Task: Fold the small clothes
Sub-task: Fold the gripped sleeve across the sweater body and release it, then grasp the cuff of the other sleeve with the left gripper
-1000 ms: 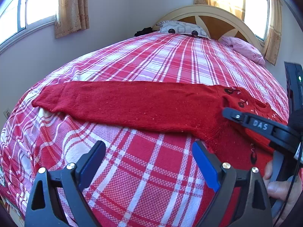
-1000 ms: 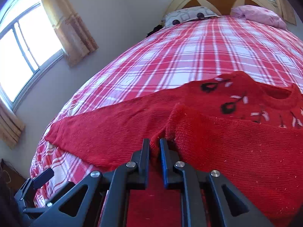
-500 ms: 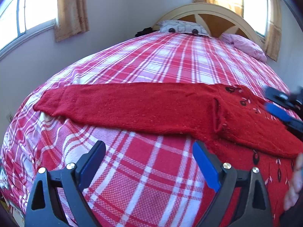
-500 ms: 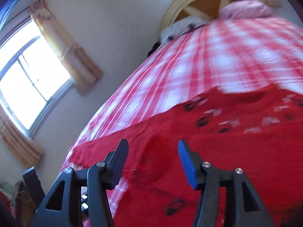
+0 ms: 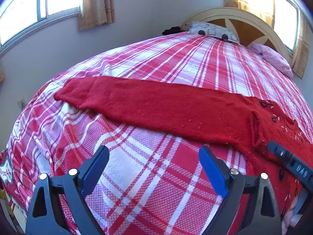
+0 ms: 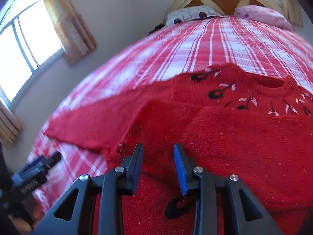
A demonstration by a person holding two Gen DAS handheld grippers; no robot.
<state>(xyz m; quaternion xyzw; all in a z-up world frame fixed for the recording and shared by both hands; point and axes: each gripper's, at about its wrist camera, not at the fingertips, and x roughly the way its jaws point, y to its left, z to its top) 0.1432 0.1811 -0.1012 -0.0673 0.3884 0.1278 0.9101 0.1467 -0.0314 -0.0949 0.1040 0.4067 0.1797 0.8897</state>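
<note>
One red sweater [image 5: 176, 109] lies flat on the plaid bedspread [image 5: 148, 168], across the bed's width. Its left sleeve [image 5: 121, 98] is stretched straight out toward the bed's left edge, probably laid out so it can be folded in next. The other sleeve [image 6: 244, 133] is already laid across the chest, below the collar [image 6: 281, 84] and the embroidered motifs.

Left gripper [image 5: 153, 169]: tongs spread wide, empty, hovering over bare bedspread just short of the sleeve; likely staged to take the sleeve.

Right gripper [image 6: 158, 169]: tongs parted with a moderate gap, pinching nothing, low over the sweater body near the raised fold edge at the left armpit. Cannot tell if the tips touch the knit. Judged: one sleeve folded, one to go.

Counts: one sweater, two sleeves (one out, one folded in), two grippers, two pillows at the headboard [image 5: 234, 17]: one patterned pillow [image 5: 211, 30], one pink pillow [image 5: 272, 56]. Two windows, left window [image 5: 29, 13] and right window [image 5: 285, 9], both curtained.
</note>
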